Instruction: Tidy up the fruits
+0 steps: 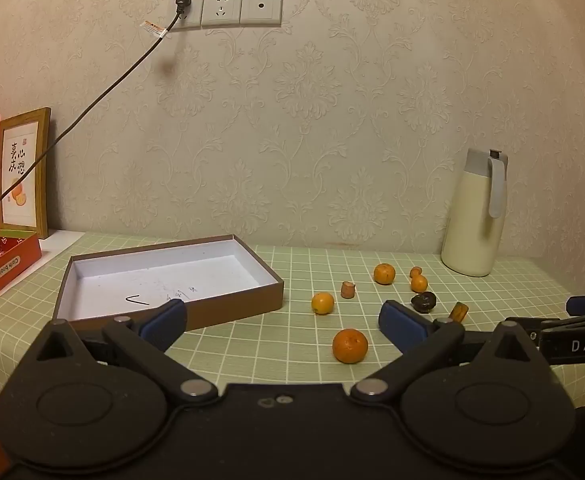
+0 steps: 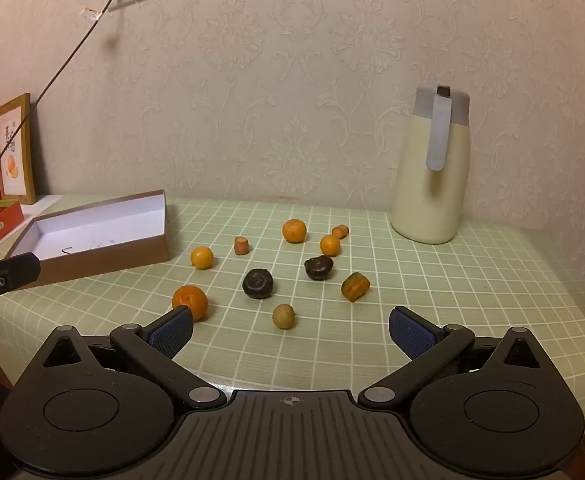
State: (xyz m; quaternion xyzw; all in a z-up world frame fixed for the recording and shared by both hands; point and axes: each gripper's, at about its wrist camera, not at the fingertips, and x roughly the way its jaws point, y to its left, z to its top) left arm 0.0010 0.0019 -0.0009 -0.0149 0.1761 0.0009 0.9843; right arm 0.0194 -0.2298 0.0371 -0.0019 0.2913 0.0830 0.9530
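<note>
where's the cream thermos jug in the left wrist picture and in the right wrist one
Left wrist view: the cream thermos jug stands at the right, against the wall, beyond the scattered fruit.
Right wrist view: the jug stands right of centre, larger, at the table's back edge.
Shared landmark: the open brown box, left of the fruit in both.
</note>
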